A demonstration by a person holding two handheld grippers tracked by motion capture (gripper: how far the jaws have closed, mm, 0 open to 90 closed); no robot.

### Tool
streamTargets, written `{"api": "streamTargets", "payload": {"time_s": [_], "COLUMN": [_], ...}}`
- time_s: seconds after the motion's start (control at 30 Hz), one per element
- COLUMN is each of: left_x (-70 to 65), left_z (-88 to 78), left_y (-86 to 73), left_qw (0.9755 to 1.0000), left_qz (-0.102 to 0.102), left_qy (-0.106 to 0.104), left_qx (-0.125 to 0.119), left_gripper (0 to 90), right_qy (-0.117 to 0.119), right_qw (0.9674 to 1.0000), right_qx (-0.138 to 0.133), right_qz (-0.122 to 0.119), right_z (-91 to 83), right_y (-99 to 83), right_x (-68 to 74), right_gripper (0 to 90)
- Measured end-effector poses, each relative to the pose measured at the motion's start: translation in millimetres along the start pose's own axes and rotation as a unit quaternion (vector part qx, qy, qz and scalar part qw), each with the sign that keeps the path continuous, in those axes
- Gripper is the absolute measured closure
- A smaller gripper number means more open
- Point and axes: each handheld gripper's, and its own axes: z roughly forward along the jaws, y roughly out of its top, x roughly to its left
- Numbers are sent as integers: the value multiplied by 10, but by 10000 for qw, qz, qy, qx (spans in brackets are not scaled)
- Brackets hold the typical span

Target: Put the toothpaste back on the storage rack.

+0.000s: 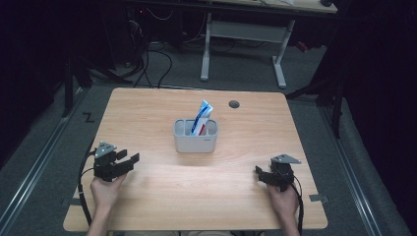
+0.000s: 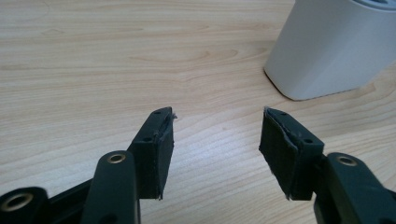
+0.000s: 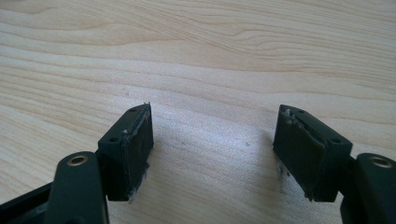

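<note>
I saw the blue and white toothpaste tube [image 1: 201, 117] standing in the grey plastic holder [image 1: 195, 143] mid-table. My left gripper [image 1: 129, 160] and right gripper [image 1: 259, 173] rested near me, jaws open and empty (nothing left to move, I guessed).

A light wooden table with rounded corners [image 1: 147, 113] stands on a grey carpeted floor [image 1: 44, 147]; a small round dark cable hole [image 1: 234, 104] sits near its far edge. Metal rails [image 1: 29, 177] run along the floor on both sides of the table. Beyond it stands a second desk with white metal legs [image 1: 280, 64] and a pale wooden top [image 1: 305, 6]. Black cables [image 1: 152, 64] trail over the floor behind the table. The room around is dim, the far corners almost black, while the tabletop is evenly lit
</note>
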Motion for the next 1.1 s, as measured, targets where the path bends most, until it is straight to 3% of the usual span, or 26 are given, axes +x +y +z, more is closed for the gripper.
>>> {"api": "streamTargets", "payload": {"time_s": [0.77, 1.1], "left_x": [-76, -106], "left_z": [163, 240], "left_y": [-146, -214], "left_qw": [9996, 9993], "left_qz": [-16, 47], "left_qy": [-106, -26], "left_qx": [257, 376], "left_gripper": [439, 439], "right_qy": [-2, -2], "right_qw": [10000, 10000], "right_qx": [2, 1], "right_qz": [8, 8], "right_z": [-1, -1], "right_y": [0, 0], "right_x": [1, 1], "right_gripper": [284, 284]}}
